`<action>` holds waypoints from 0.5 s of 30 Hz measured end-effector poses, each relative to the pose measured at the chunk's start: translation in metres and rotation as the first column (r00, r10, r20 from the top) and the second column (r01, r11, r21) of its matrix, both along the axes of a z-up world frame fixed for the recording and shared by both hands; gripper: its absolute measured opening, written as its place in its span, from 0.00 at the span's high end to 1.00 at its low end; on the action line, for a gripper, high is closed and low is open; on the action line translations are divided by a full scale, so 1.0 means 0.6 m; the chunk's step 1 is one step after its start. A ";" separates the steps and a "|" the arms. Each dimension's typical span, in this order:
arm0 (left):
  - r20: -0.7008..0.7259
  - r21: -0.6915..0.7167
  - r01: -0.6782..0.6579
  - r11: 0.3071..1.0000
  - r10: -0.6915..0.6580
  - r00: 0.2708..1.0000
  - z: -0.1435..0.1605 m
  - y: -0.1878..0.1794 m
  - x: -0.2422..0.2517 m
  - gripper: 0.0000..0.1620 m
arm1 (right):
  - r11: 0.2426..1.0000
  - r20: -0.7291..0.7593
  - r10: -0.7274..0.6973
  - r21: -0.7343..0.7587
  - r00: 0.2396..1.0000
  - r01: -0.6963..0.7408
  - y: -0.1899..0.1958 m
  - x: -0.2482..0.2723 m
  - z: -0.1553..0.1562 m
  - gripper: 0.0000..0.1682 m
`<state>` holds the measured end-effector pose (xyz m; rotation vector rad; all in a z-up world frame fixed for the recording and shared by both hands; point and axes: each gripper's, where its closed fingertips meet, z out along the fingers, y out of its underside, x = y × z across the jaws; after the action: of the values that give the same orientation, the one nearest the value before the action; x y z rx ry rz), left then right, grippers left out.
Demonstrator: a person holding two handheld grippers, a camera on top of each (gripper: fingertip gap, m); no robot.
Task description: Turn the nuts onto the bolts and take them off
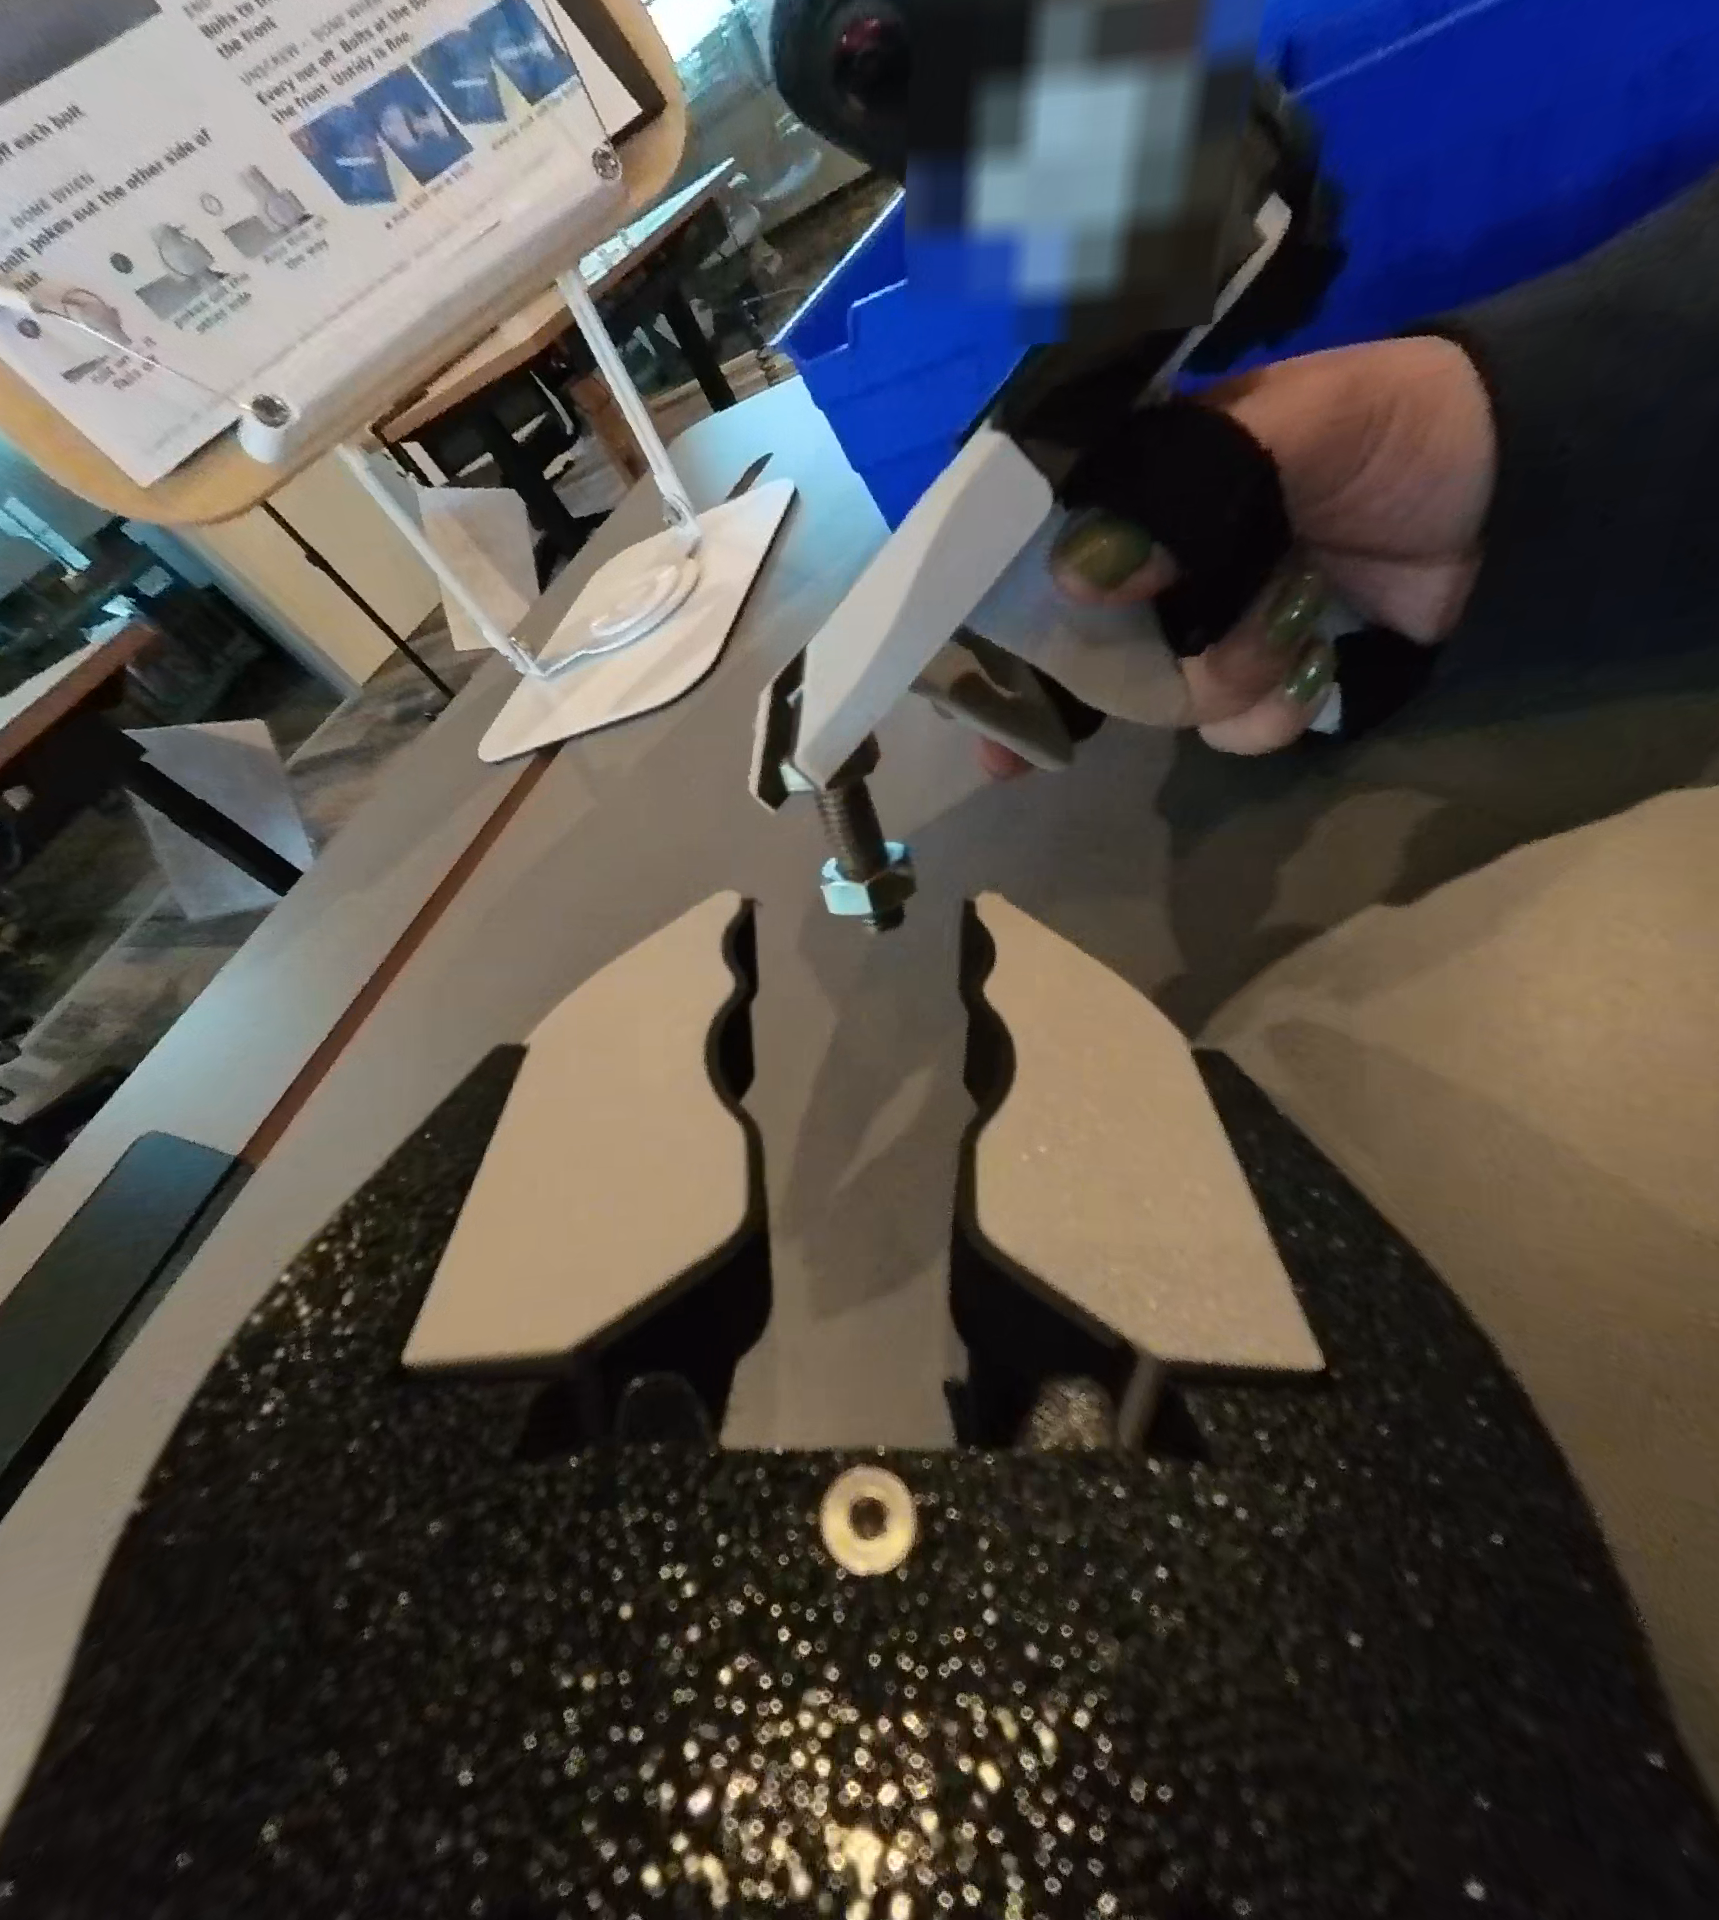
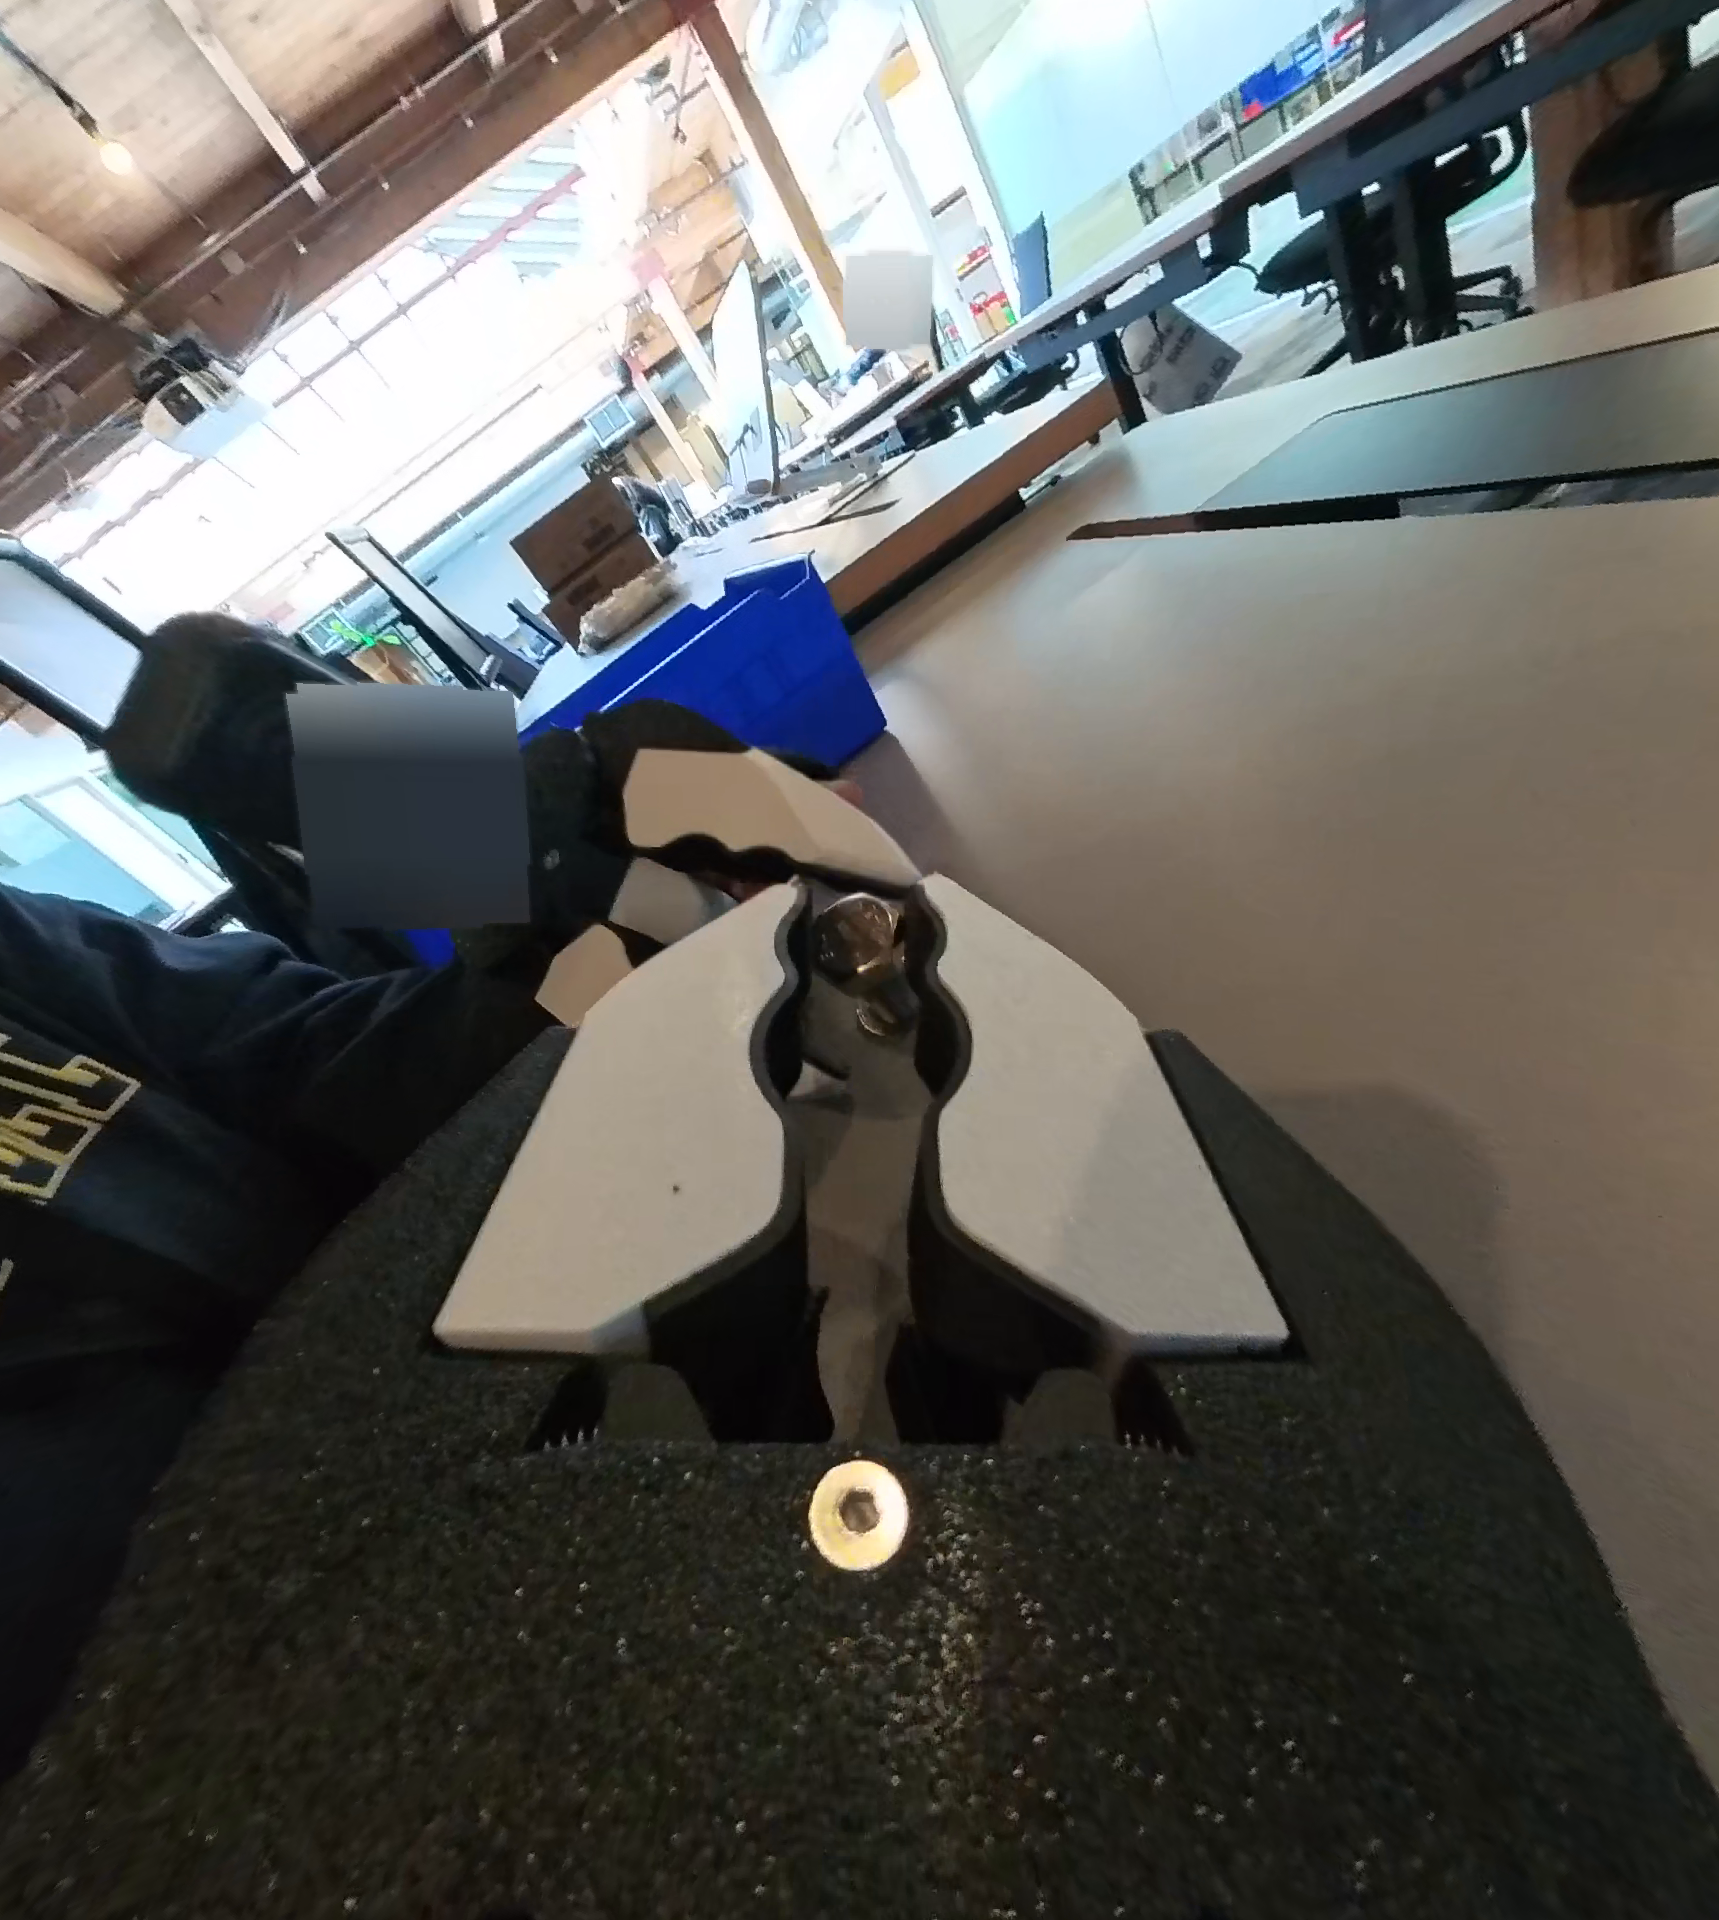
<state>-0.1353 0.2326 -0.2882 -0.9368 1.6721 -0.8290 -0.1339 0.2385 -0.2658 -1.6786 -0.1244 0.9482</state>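
Here, in the left wrist view, the left tool (image 1: 860,935) stands apart and empty, just short of the nut (image 1: 867,886) threaded near the tip of the bolt (image 1: 850,831), held above the bench (image 1: 626,831). In the right wrist view, the right tool (image 2: 860,914) is clamped on the bolt's head (small, stiff, slick steel, I judge); take the nut across its flats.
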 end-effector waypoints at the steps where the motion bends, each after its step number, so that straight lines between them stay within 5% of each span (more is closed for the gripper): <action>1: -0.003 -0.006 0.004 1.000 -0.004 1.000 0.000 -0.001 0.000 0.78 | 1.000 0.001 0.005 0.009 1.000 -0.005 -0.001 -0.001 0.002 0.90; 9: 0.008 -0.075 -0.019 0.997 0.019 1.000 0.004 0.012 -0.003 0.79 | 0.993 0.319 -0.052 -0.083 0.946 0.083 0.002 0.012 -0.037 0.90; 15: 0.038 -0.152 -0.161 0.975 0.168 0.985 0.014 0.060 -0.008 0.85 | 0.981 0.519 0.025 -0.176 0.854 0.079 -0.009 0.007 -0.070 0.90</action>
<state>-0.1402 0.2688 -0.2797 -1.1318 1.4822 -0.8662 -0.1297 0.2329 -0.3076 -2.0822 -0.3805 0.4693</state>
